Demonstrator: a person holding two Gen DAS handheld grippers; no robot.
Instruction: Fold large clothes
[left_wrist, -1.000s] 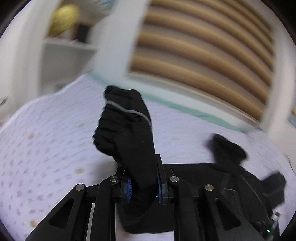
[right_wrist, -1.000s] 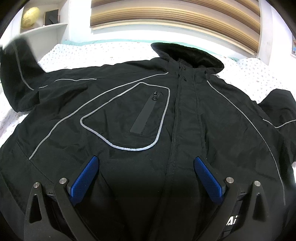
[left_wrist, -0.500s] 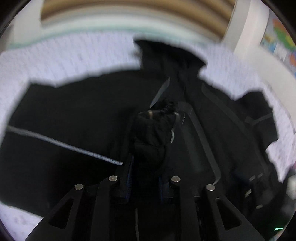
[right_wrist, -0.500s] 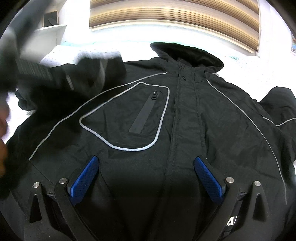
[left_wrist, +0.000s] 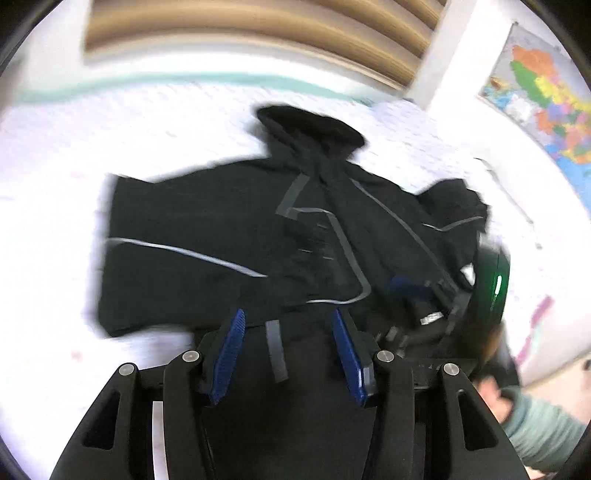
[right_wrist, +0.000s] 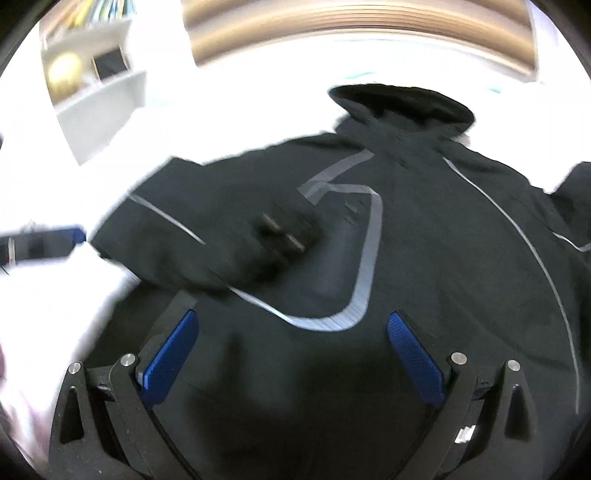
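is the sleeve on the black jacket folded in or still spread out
Folded in. One sleeve of the black hooded jacket lies across the chest, cuff beside the grey-outlined pocket; the other sleeve remains out.

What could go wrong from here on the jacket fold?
1. The folded sleeve lies loosely across the black jacket, its cuff bunched on the chest pocket; it may slide off at the next fold.
2. Both the left gripper and the right gripper are open, so nothing pins the fabric.
3. The other sleeve is crumpled at the side, so the fold could end up lopsided.
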